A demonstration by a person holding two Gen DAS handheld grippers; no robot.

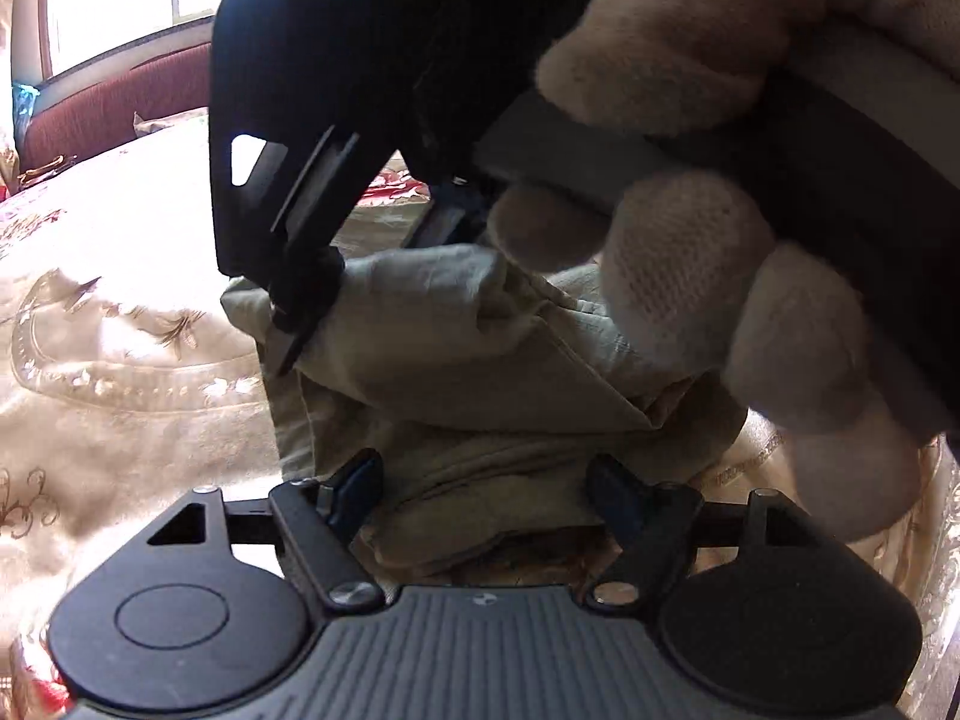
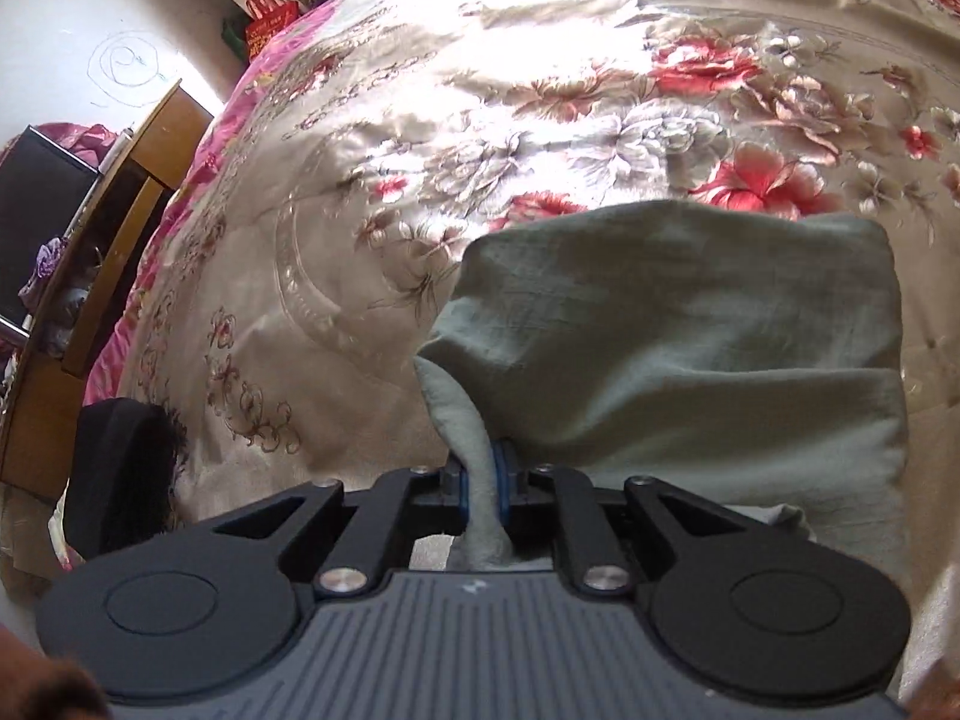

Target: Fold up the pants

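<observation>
Grey-green pants point(image 2: 690, 330) lie folded into a thick bundle on a floral bedspread point(image 2: 480, 120). My right gripper point(image 2: 480, 480) is shut on a bunched fold at the bundle's near left corner, the cloth squeezed between its blue pads. In the left wrist view the same pants point(image 1: 480, 360) lie just ahead. My left gripper point(image 1: 486, 492) stands wide open over the bundle's near edge, its fingers either side of the cloth without pressing it. Above, a gloved hand point(image 1: 690, 276) holds the right gripper, whose fingers point(image 1: 303, 306) sit on the far corner of the pants.
The bedspread point(image 1: 120, 330) spreads out to the left. A dark red padded backrest point(image 1: 108, 102) stands under a bright window. In the right wrist view wooden furniture point(image 2: 120, 180) lines the bed's left side, with a black object point(image 2: 120, 468) at the near edge and a red box point(image 2: 267, 24) far off.
</observation>
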